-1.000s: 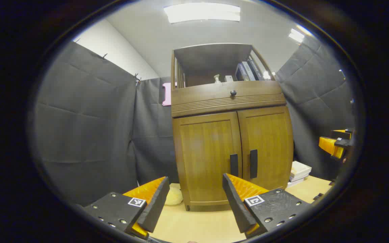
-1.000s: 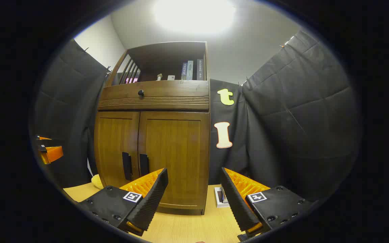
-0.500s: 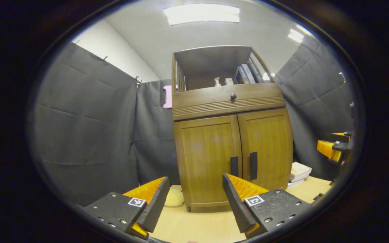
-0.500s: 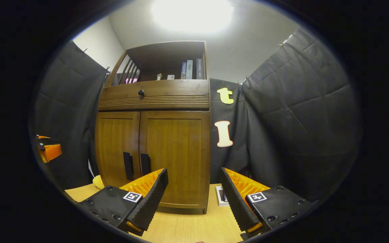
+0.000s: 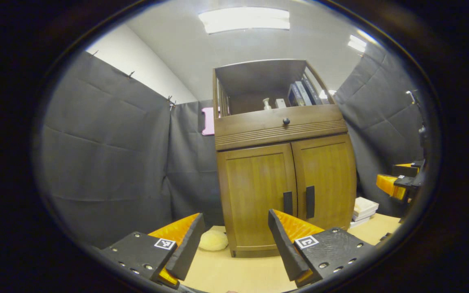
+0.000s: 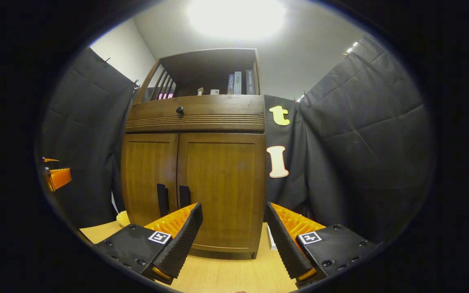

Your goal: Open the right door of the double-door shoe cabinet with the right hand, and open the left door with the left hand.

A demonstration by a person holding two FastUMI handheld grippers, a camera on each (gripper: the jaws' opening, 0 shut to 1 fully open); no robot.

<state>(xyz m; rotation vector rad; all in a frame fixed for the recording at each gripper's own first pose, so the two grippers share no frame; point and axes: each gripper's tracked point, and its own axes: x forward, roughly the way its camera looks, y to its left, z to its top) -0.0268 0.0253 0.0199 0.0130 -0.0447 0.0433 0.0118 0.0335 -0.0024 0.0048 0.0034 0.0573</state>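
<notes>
The wooden shoe cabinet [image 5: 283,183] stands ahead with both doors closed. In the left gripper view its left door [image 5: 257,195] and right door [image 5: 326,179] meet at two dark vertical handles [image 5: 288,203] [image 5: 310,202]. My left gripper [image 5: 234,219] is open, short of the cabinet, with nothing between its fingers. The right gripper [image 5: 395,185] hangs at that view's right edge. In the right gripper view the right door [image 6: 222,183] and its handle [image 6: 184,196] lie just ahead. My right gripper [image 6: 233,209] is open and empty, apart from the door. The left gripper [image 6: 55,177] sits far left.
Above the doors are a drawer with a round knob [image 5: 286,121] and an open shelf holding books [image 5: 299,91]. A pale yellow round thing [image 5: 213,241] lies left of the cabinet's foot, a stack of books [image 5: 364,207] to its right. Black cloth walls surround the light wooden surface [image 5: 234,272].
The cabinet has drifted right and slightly down in the left gripper view and right in the right gripper view. Both doors stay closed and both grippers stay open.
</notes>
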